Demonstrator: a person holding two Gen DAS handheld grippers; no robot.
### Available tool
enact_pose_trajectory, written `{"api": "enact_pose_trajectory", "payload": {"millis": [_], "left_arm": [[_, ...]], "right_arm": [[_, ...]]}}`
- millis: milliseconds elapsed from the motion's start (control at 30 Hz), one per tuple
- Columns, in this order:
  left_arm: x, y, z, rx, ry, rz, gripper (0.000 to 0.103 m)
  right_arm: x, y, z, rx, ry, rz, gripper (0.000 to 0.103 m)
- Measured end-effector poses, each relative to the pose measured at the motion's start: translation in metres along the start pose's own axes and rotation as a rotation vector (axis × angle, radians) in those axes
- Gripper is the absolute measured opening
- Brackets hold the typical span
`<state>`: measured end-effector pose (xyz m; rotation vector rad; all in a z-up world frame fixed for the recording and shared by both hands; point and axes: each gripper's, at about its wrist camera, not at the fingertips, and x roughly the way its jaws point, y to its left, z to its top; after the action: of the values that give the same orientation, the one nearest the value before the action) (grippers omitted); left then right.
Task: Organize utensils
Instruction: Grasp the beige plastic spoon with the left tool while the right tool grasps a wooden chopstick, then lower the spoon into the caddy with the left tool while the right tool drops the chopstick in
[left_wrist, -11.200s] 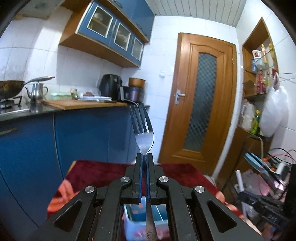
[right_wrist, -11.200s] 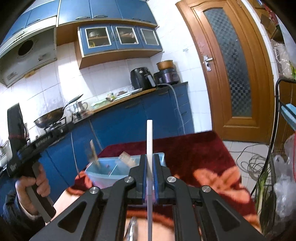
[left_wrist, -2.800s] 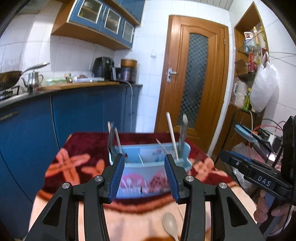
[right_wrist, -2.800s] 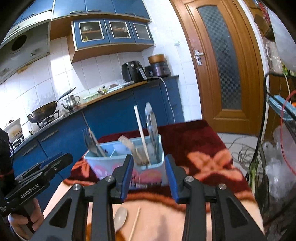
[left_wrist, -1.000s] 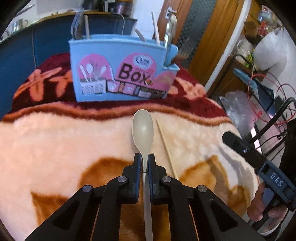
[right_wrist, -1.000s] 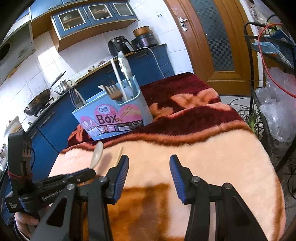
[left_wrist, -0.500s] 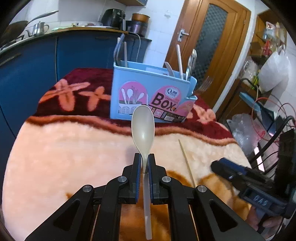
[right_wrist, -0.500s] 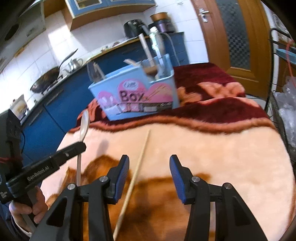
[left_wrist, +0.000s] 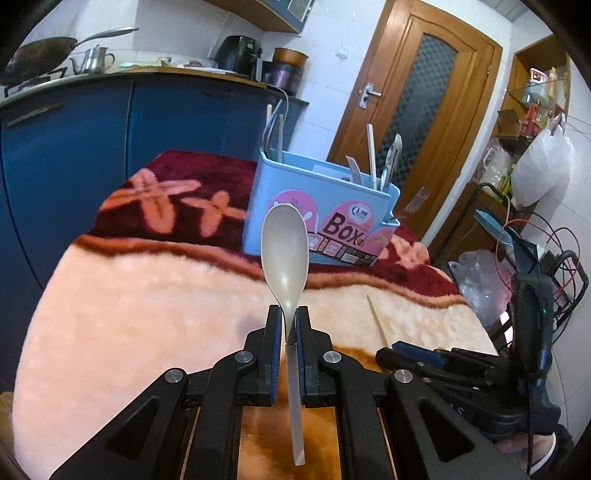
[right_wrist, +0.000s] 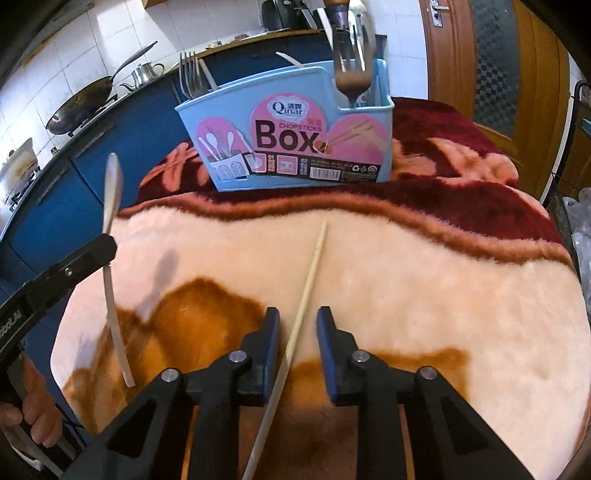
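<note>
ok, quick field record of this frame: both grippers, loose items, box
left gripper: shut on spoon, bowl up, lifted off the blanket
right gripper: open, fingers either side of chopstick
chopstick: lying flat on blanket, not gripped yet
utensil box: blue, upright at far end of blanket, front label reads Box
box contents: forks in its left end, fork and other utensils in its right end; exact count unclear
left to sort: spoon, chopstick
</note>
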<state>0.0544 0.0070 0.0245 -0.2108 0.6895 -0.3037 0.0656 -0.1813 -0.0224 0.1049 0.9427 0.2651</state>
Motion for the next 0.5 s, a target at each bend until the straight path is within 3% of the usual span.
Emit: {"api": "enact_pose_trajectory", "payload": {"millis": [67, 233, 500], "left_arm": [[-0.001, 0.001, 0.001, 0.002, -0.007, -0.006, 0.007], [-0.004, -0.001, 0.003, 0.014, -0.030, -0.020, 0.007], [-0.009, -0.011, 0.022, 0.054, -0.113, -0.015, 0.007]], "right_arm": [[0.002, -0.001, 0.002, -0.010, 0.007, -0.002, 0.012], [-0.005, -0.004, 0.002, -0.025, -0.033, 0.033, 0.007], [-0.056, -0.019, 0.011, 0.050, -0.311, 0.109, 0.007]]}}
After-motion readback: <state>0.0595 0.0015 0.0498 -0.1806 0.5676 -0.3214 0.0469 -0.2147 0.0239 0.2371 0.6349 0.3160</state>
